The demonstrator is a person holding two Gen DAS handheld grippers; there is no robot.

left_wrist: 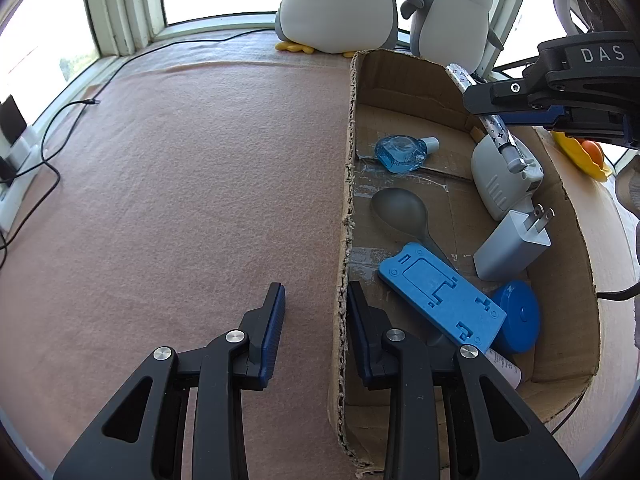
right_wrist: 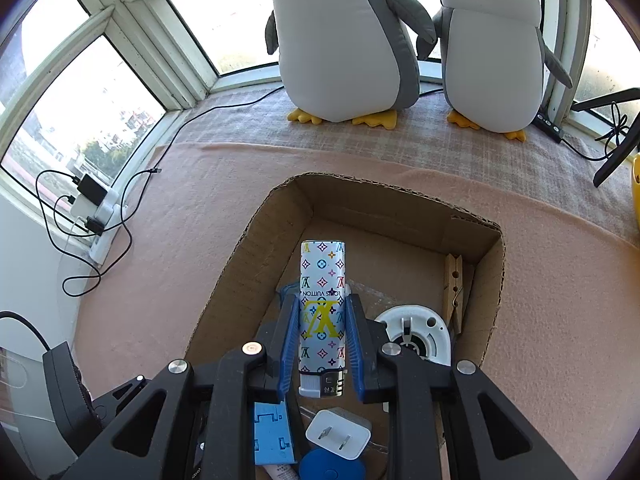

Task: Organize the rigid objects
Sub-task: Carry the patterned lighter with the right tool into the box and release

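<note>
**Right wrist view: lighter over the box**

Right gripper clamps the patterned lighter above the cardboard box. Lower it into bare floor (avoiding the white charger), then release. Left gripper straddles the box wall, open and empty.
</note>
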